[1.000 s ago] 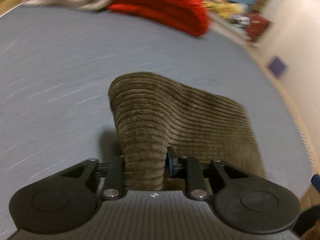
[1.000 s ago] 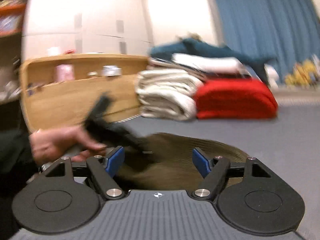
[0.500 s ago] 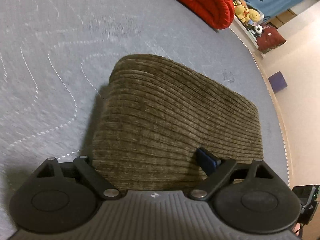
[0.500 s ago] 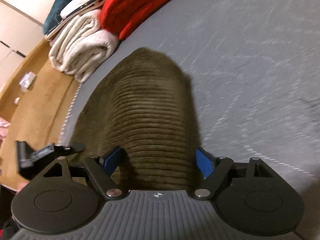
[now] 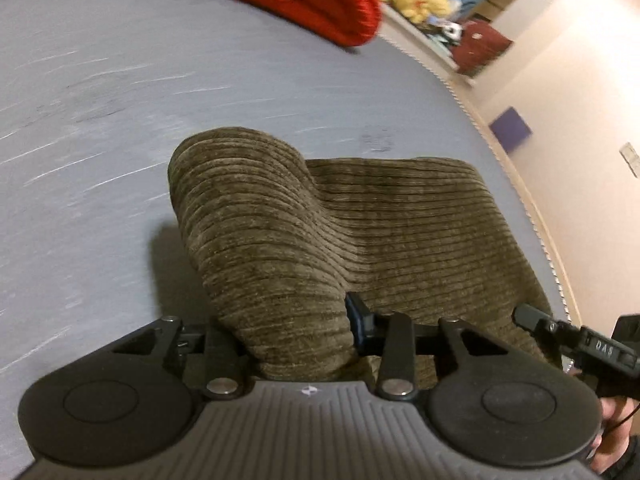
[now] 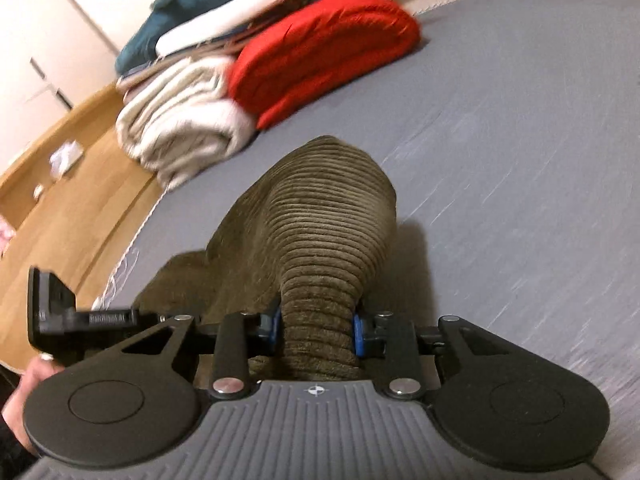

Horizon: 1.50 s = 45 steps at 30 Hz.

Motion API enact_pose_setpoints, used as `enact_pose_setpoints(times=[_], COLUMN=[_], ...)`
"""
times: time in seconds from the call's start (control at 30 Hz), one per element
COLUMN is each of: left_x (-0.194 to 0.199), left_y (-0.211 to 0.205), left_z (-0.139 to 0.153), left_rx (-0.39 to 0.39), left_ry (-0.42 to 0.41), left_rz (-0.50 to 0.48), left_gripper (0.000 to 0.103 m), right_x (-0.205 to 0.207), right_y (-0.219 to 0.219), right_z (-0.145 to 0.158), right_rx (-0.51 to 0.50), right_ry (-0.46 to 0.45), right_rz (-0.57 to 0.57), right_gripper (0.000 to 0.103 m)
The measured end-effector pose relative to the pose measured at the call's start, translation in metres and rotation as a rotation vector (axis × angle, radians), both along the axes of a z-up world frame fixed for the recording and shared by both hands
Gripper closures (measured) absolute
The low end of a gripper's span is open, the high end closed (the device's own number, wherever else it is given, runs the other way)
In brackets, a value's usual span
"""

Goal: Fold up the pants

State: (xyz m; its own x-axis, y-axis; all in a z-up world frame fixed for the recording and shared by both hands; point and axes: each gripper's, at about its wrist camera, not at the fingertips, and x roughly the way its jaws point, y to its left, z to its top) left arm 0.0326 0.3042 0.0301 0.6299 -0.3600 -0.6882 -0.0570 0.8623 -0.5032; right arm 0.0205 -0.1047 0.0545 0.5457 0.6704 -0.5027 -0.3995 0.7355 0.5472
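The olive-brown corduroy pants [image 5: 360, 232] lie folded on the grey bed [image 5: 100, 140]. My left gripper [image 5: 298, 330] is shut on their near left edge and lifts it into a ridge. The pants also show in the right wrist view [image 6: 320, 232]. There my right gripper [image 6: 318, 330] is shut on the near right edge, bunched between the blue pads [image 6: 358, 334]. The other gripper shows at the edge of each view, right [image 5: 592, 348] and left [image 6: 68, 312].
A folded red blanket [image 6: 320, 52], cream blankets [image 6: 180, 128] and teal and white bedding [image 6: 208, 12] are stacked at the far end of the bed. A wooden headboard shelf [image 6: 60, 200] runs along the left. The bed's right edge [image 5: 520, 184] borders a wall.
Both grippers were open around the pants' edge half a second ago; now both have closed on the cloth and raised it off the bed.
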Motion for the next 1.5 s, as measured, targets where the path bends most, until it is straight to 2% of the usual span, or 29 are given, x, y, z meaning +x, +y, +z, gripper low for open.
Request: enact_pose_setpoints(times=[0.13, 0.23, 0.3, 0.37, 0.4, 0.43, 0.47, 0.5, 0.53, 0.6, 0.63, 0.73, 0.83, 0.87, 0.93, 0.97, 1.03, 1.13, 1.2, 1.3, 1.4, 1.5], left_x=[0.031, 0.049, 0.056, 0.061, 0.064, 0.069, 0.072, 0.076, 0.076, 0.071, 0.068, 0.060, 0.059, 0.059, 0.064, 0.060, 0.063, 0.061, 0.064, 0.072, 0.089, 0.097], left_y=[-0.038, -0.065, -0.077, -0.088, -0.091, -0.097, -0.100, -0.101, -0.100, -0.097, -0.099, -0.122, -0.161, -0.175, -0.197, -0.203, -0.207, -0.206, -0.206, -0.208, -0.214, -0.223], left_z=[0.009, 0.023, 0.034, 0.039, 0.038, 0.036, 0.033, 0.027, 0.023, 0.024, 0.029, 0.042, 0.032, 0.021, -0.018, -0.027, -0.016, 0.007, 0.023, 0.035, 0.037, 0.021], left_rx=[-0.012, -0.014, -0.033, -0.029, 0.000, 0.061, 0.153, 0.250, 0.290, 0.301, 0.290, 0.277, 0.318, 0.354, 0.475, 0.517, 0.513, 0.529, 0.515, 0.466, 0.452, 0.480], left_ry=[-0.053, -0.145, -0.213, -0.263, -0.264, -0.243, -0.201, -0.150, -0.123, -0.124, -0.147, -0.229, -0.237, -0.193, -0.002, -0.005, -0.002, -0.072, -0.141, -0.217, -0.228, -0.161], left_rz=[-0.022, -0.029, -0.032, -0.030, -0.011, 0.022, 0.066, 0.114, 0.146, 0.165, 0.148, 0.033, -0.162, -0.248, -0.381, -0.391, -0.368, -0.284, -0.223, -0.113, -0.063, -0.058], left_gripper=[0.063, 0.062, 0.062, 0.054, 0.041, 0.023, 0.021, 0.023, 0.027, 0.033, 0.034, 0.036, 0.036, 0.036, 0.034, 0.033, 0.035, 0.037, 0.037, 0.037, 0.047, 0.062], right_x=[0.020, 0.032, 0.044, 0.053, 0.059, 0.066, 0.076, 0.085, 0.096, 0.113, 0.117, 0.120, 0.114, 0.113, 0.108, 0.106, 0.104, 0.112, 0.113, 0.118, 0.135, 0.157], right_y=[-0.029, -0.050, -0.069, -0.089, -0.096, -0.102, -0.107, -0.114, -0.118, -0.120, -0.121, -0.131, -0.123, -0.118, -0.104, -0.098, -0.098, -0.105, -0.105, -0.101, -0.088, -0.074], right_z=[0.024, 0.047, 0.060, 0.066, 0.065, 0.062, 0.053, 0.042, 0.027, 0.003, -0.001, 0.006, 0.011, 0.009, -0.012, -0.026, -0.028, -0.016, -0.009, 0.010, 0.025, 0.027], right_rx=[-0.079, -0.125, -0.110, -0.085, -0.077, -0.077, -0.091, -0.127, -0.185, -0.337, -0.372, -0.311, -0.302, -0.325, -0.466, -0.542, -0.549, -0.530, -0.538, -0.495, -0.414, -0.384], right_ry=[-0.076, -0.170, -0.213, -0.252, -0.271, -0.283, -0.279, -0.254, -0.211, -0.146, -0.146, -0.183, -0.221, -0.224, -0.158, -0.153, -0.166, -0.125, -0.150, -0.215, -0.291, -0.322], right_rz=[-0.013, -0.015, -0.028, -0.046, -0.050, -0.054, -0.065, -0.095, -0.131, -0.207, -0.230, -0.217, -0.089, -0.027, 0.147, 0.197, 0.219, 0.216, 0.201, 0.107, -0.009, -0.105], right_gripper=[0.071, 0.071, 0.071, 0.070, 0.070, 0.065, 0.061, 0.052, 0.048, 0.049, 0.049, 0.049, 0.049, 0.050, 0.052, 0.052, 0.052, 0.053, 0.054, 0.053, 0.050, 0.050])
